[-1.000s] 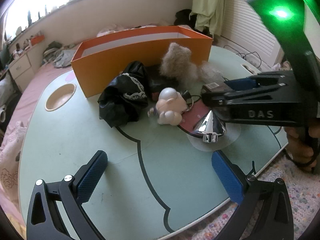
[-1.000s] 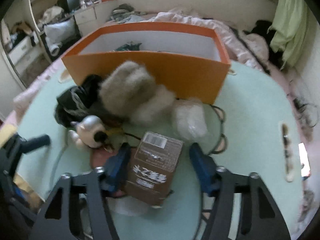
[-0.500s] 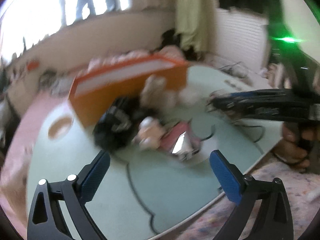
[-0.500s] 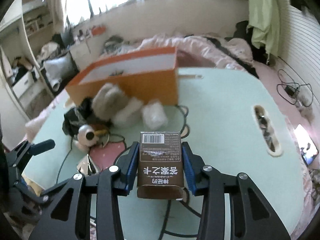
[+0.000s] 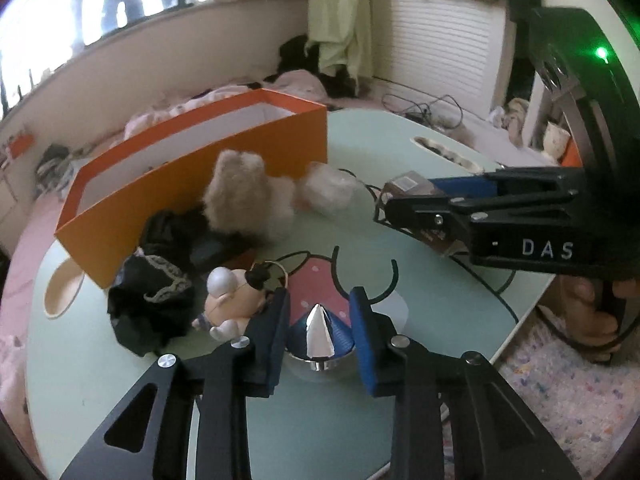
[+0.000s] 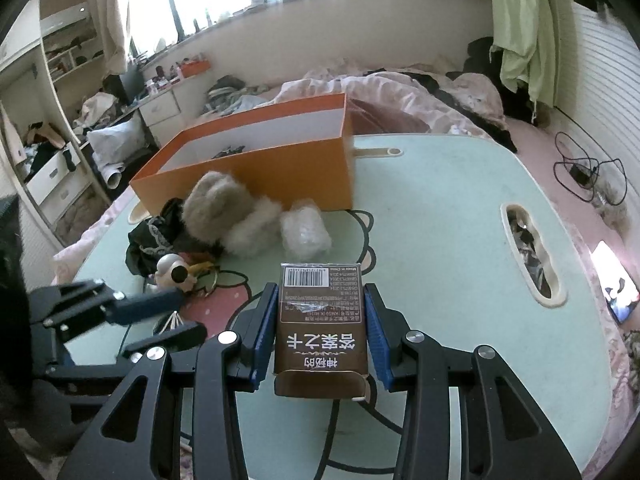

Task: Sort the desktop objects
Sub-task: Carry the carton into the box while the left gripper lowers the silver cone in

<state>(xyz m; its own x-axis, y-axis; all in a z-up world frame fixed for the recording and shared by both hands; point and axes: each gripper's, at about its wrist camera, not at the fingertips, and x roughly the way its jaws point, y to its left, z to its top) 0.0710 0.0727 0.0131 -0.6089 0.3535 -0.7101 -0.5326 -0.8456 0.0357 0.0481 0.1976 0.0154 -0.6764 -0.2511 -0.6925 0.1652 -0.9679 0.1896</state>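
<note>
Gripping the brown card box [image 6: 321, 322] flat between its blue fingers [image 6: 262, 334], the right gripper [image 6: 320, 332] holds it clear of the table [image 6: 440, 248], low centre in the right wrist view. The box's open flap faces the camera, so tilting it backward could, I judge, spill whatever is inside.

At lower centre of the left wrist view, the left gripper [image 5: 319, 334] has its fingers closed in against the chrome cone [image 5: 319, 330]; they seem to touch its flanks, though whether the cone has left the table I cannot tell. Those sloped, polished sides look likely to squirt upward or sideways out of a pinch.

The orange box [image 5: 192, 184], upper left of that view, is the probable destination. In front of it lie a fluffy plush [image 5: 244, 200], a black lace cloth [image 5: 154, 304], a small figurine [image 5: 224, 300] and a keyring [image 5: 276, 270]. A low carry could snag or drag these, and the two grippers sit close enough to collide.
</note>
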